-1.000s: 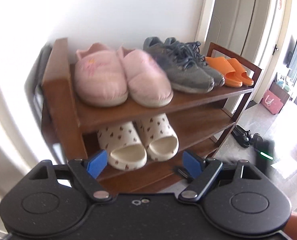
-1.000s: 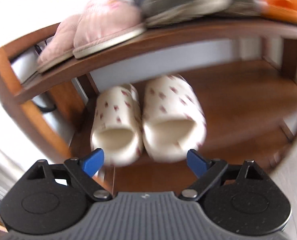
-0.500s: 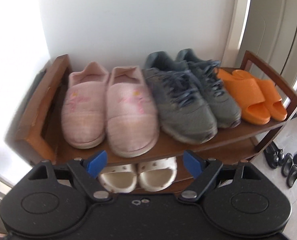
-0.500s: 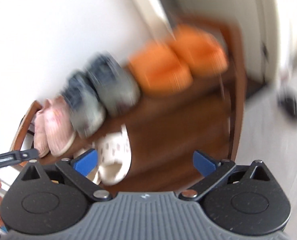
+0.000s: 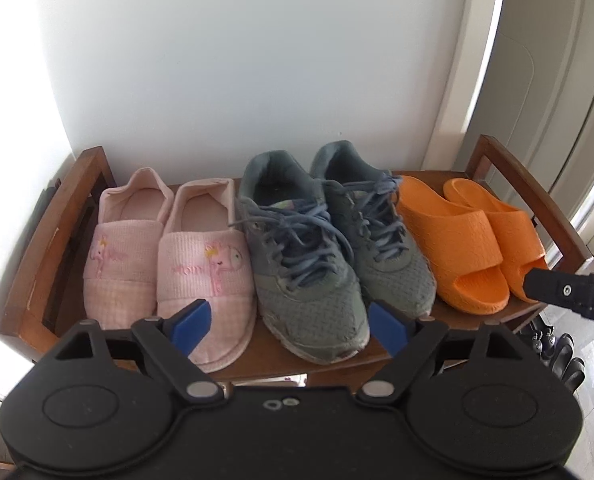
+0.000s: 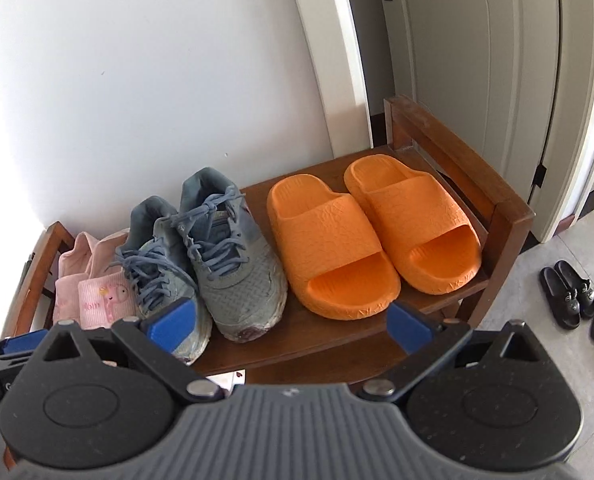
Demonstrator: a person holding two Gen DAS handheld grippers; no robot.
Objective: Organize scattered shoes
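Your right claw (image 6: 291,326) hung spread and empty, your left claw (image 5: 289,326) opening, with black sandals (image 6: 569,294) lying lengthwise on the floor (image 6: 537,280) to its right.

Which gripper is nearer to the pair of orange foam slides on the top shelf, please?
Right. The right gripper hovers open just before the orange foam slides; the left gripper, jaws opening, fronts the pink slippers and grey sneakers.

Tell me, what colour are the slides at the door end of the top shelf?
Orange slides; clearest in the right wrist view.
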